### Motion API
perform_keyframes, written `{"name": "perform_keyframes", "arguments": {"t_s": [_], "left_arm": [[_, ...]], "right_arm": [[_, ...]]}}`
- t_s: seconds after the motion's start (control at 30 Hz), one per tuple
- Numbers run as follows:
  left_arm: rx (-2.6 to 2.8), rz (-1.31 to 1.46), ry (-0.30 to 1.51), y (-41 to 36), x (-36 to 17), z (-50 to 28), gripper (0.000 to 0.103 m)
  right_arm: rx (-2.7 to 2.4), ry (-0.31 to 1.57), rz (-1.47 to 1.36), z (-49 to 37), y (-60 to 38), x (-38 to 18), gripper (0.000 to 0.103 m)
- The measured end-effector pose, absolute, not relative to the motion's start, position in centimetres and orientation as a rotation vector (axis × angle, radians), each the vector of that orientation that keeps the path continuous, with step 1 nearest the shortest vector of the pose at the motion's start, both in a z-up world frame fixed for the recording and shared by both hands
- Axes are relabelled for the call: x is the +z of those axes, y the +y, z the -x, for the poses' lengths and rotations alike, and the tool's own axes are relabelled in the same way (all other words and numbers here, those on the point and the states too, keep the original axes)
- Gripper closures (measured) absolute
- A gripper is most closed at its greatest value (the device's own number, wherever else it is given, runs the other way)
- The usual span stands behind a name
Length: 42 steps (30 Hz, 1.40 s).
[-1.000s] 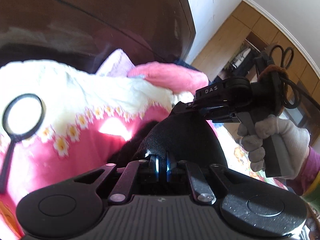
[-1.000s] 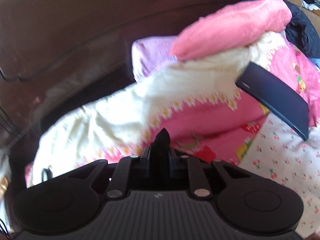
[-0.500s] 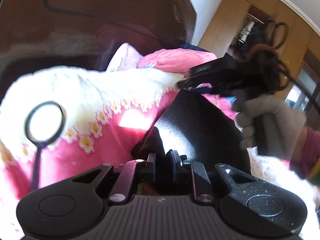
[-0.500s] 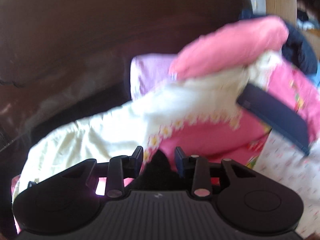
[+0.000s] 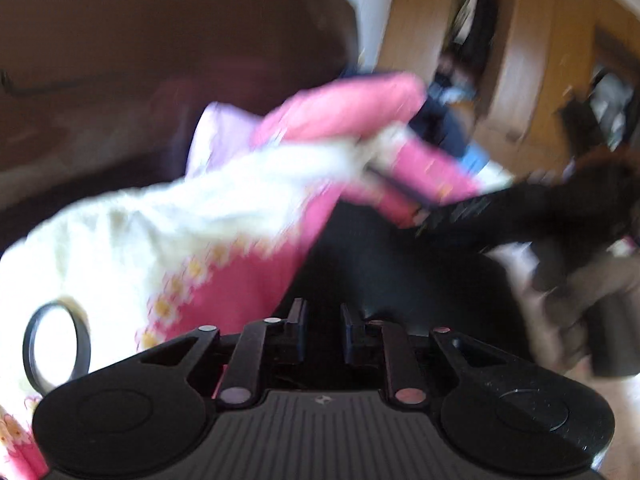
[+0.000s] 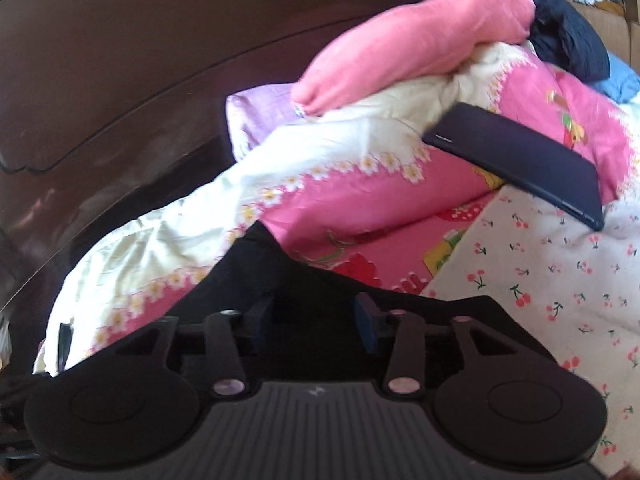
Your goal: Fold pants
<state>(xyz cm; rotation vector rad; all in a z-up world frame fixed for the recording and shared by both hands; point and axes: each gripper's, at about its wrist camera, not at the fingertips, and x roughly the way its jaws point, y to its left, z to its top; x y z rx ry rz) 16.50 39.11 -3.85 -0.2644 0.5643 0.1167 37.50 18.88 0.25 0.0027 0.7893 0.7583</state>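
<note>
The black pants lie on the bed just ahead of my left gripper. Its jaws stand a little apart, with dark cloth in the gap and no pad pressing on it; this view is blurred. In the right wrist view a peak of the same pants rises between the fingers of my right gripper. Those jaws are opening and the pads stand clear of the cloth. The right gripper also shows as a dark blur over the far edge of the pants, held by a gloved hand.
A white and pink daisy-edged duvet and a pink pillow are heaped against the dark wooden headboard. A dark flat tablet leans on the duvet above the cherry-print sheet. A black ring lies at the left.
Both grippers were shut on the black cloth and now have their jaws apart, the right much wider. The right gripper sank toward the bed. The left view rolled and shifted.
</note>
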Motion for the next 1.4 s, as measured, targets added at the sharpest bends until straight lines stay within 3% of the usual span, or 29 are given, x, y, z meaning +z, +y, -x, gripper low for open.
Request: {"name": "perform_keyframes", "arguments": {"t_s": [0.3, 0.57, 0.63, 0.8, 0.87, 1.07, 1.27, 1.4], "left_arm": [[-0.001, 0.269, 0.560, 41.8, -0.1, -16.3, 0.069], [-0.164, 0.296, 0.676, 42.7, -0.3, -19.3, 0.068], [-0.192, 0.245, 0.706, 42.4, -0.3, -19.9, 0.061], [-0.194, 0.175, 0.789, 43.1, -1.7, -22.4, 0.029], [-0.208, 0.199, 0.800, 43.7, -2.2, -23.2, 0.022], [-0.300, 0.216, 0.822, 43.7, -2.5, -22.1, 0.022], [-0.324, 0.273, 0.839, 44.6, -2.5, -21.9, 0.024], [-0.336, 0.286, 0.869, 44.5, -3.1, -22.8, 0.015]], "right_arm": [[0.763, 0.817, -0.318, -32.4, 8.2, 1.2, 0.040], [0.769, 1.031, -0.667, -30.3, 3.7, -6.4, 0.039], [0.805, 1.017, -0.754, -30.6, 4.1, -7.4, 0.039], [0.854, 0.994, -0.837, -30.8, 5.2, -8.2, 0.029], [0.860, 0.996, -0.823, -31.0, 6.1, -8.3, 0.028], [0.898, 1.019, -0.753, -30.7, 5.5, -8.0, 0.033], [0.891, 1.017, -0.736, -29.8, 4.6, -7.4, 0.031], [0.887, 1.009, -0.741, -29.7, 4.1, -7.9, 0.031]]}}
